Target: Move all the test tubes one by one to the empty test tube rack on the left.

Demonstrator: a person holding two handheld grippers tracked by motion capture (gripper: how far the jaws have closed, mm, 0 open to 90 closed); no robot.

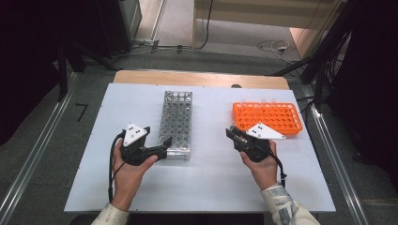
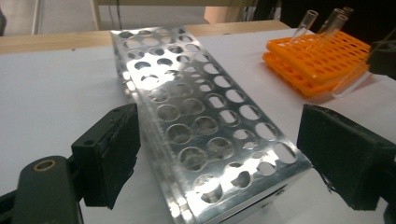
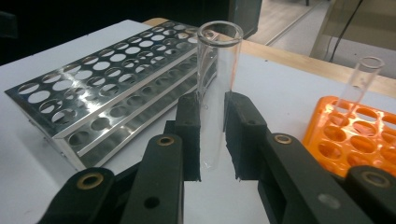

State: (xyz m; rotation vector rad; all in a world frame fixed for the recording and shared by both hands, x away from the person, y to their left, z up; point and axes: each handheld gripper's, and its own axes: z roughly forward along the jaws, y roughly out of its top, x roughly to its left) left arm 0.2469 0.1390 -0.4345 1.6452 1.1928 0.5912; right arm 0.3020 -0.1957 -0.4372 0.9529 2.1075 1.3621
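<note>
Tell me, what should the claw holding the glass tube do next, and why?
Probably carry the glass tube over to the metal rack and lower it into a hole. The right claw is shut on the tube, upright, above the white table, between the metal rack and the orange rack. The left claw stands open around the metal rack's near end, seemingly ready to steady it.

I can't read any text, label, brand or number from here. The metal rack (image 1: 176,123) and orange rack (image 1: 267,117) carry no readable markings.
</note>
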